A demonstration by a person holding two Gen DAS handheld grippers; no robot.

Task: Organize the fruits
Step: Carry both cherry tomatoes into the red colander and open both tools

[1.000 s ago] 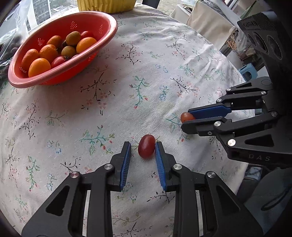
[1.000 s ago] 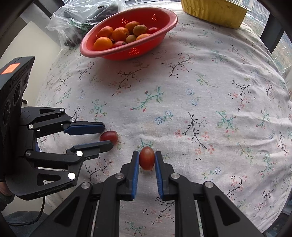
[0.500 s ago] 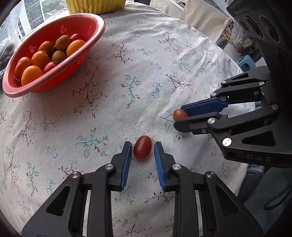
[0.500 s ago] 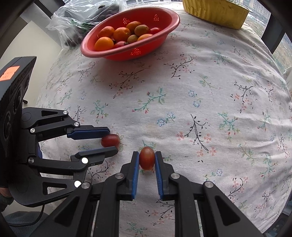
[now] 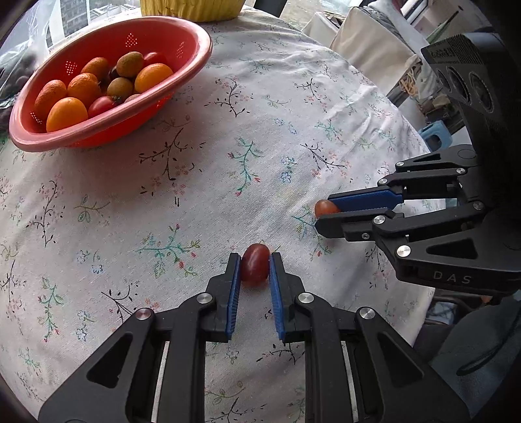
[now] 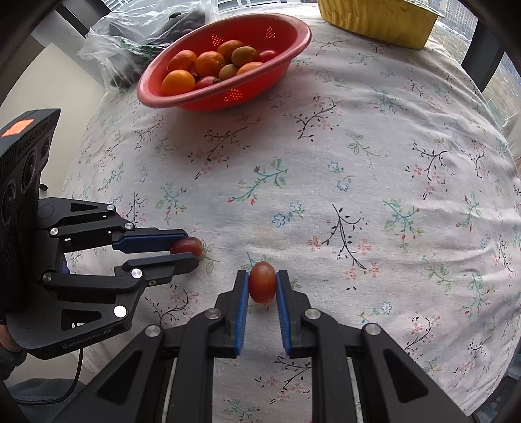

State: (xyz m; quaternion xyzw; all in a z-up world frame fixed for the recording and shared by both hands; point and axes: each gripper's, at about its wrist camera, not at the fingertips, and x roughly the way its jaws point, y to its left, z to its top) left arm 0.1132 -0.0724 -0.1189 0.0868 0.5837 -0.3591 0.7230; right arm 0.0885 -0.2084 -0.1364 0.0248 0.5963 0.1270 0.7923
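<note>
A dark red cherry tomato (image 5: 255, 268) lies on the flowered tablecloth, and my left gripper (image 5: 255, 257) is closing on it, both blue pads touching its sides. The right wrist view shows that left gripper (image 6: 192, 247) from the side with the dark tomato (image 6: 187, 245) at its tips. My right gripper (image 6: 262, 275) is shut on a lighter red cherry tomato (image 6: 262, 283) that rests on the cloth. From the left wrist view the right gripper (image 5: 322, 211) pinches that tomato (image 5: 324, 207) at its tips. A red colander bowl (image 5: 97, 131) of oranges, kiwis and tomatoes stands far left.
The red bowl (image 6: 182, 101) is at the table's far side, with a yellow container (image 6: 374, 16) behind it and a plastic bag (image 6: 130, 42) of dark fruit beside it. The table edge drops off close behind both grippers. A blue stool (image 5: 434, 136) stands beyond the right edge.
The left jaws have narrowed from a gap around the dark tomato to touching it on both sides. The right gripper and its tomato have stayed put.
</note>
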